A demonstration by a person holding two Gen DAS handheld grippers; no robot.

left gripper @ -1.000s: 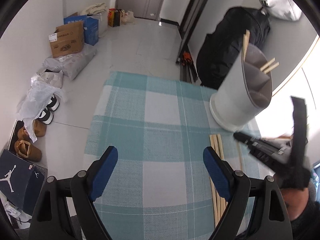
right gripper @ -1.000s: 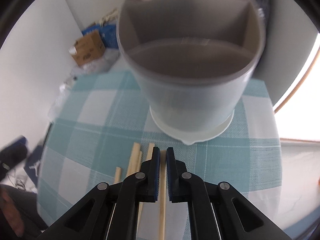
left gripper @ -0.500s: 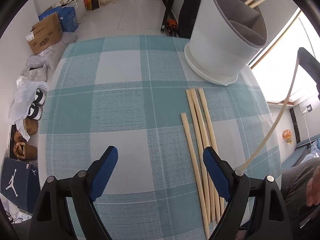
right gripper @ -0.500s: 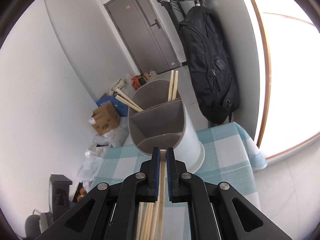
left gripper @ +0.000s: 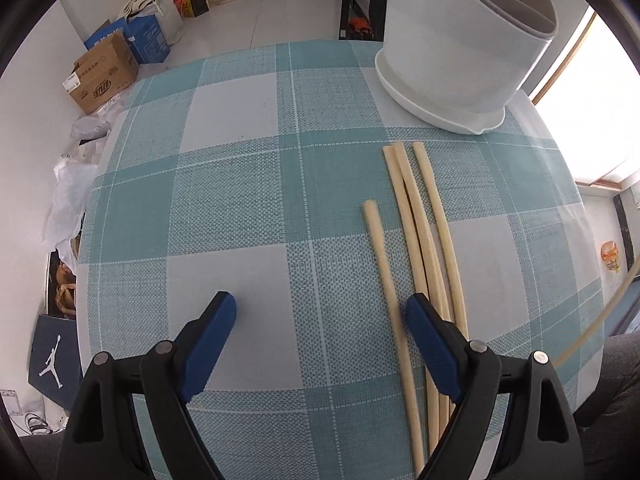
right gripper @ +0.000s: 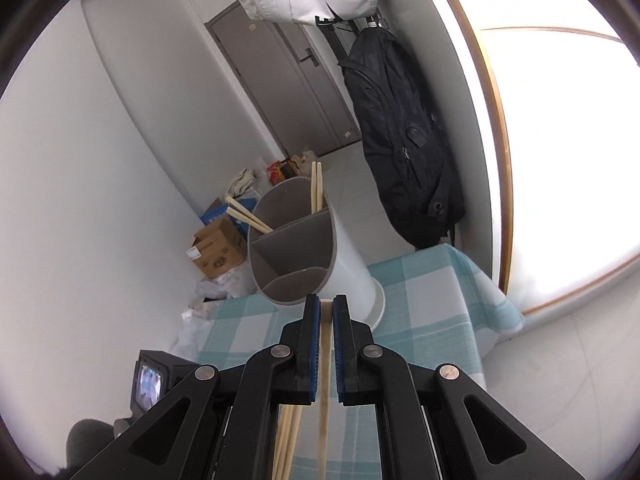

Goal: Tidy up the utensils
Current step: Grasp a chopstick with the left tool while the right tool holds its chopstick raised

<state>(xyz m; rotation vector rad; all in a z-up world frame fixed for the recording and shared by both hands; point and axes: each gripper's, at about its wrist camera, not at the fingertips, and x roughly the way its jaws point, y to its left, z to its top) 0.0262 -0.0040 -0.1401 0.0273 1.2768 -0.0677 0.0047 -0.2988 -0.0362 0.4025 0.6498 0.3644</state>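
Note:
Several loose wooden chopsticks [left gripper: 416, 232] lie side by side on the checked tablecloth [left gripper: 240, 200]. My left gripper [left gripper: 320, 340] hangs open just above them, its right pad [left gripper: 432, 344] over the bundle and nothing between the jaws. My right gripper [right gripper: 327, 304] is shut on one chopstick [right gripper: 325, 400], held in the air in front of the white divided holder [right gripper: 296, 248]. Two chopsticks [right gripper: 316, 188] stand in the holder's far compartment and two more [right gripper: 248, 218] lean in its left one. The near compartment [right gripper: 296, 284] looks empty. In the left wrist view the holder [left gripper: 460, 52] stands at the table's far right.
A black backpack [right gripper: 400, 140] hangs by the wall behind the table, next to a bright window [right gripper: 560, 120]. Cardboard boxes [left gripper: 104, 72] and bags lie on the floor beyond the table's left edge. The left gripper's camera body [right gripper: 150, 380] shows low on the left in the right wrist view.
My right gripper has lifted the chopstick off the table and drawn back from the holder. My left gripper has tipped downward and come closer to the loose chopsticks.

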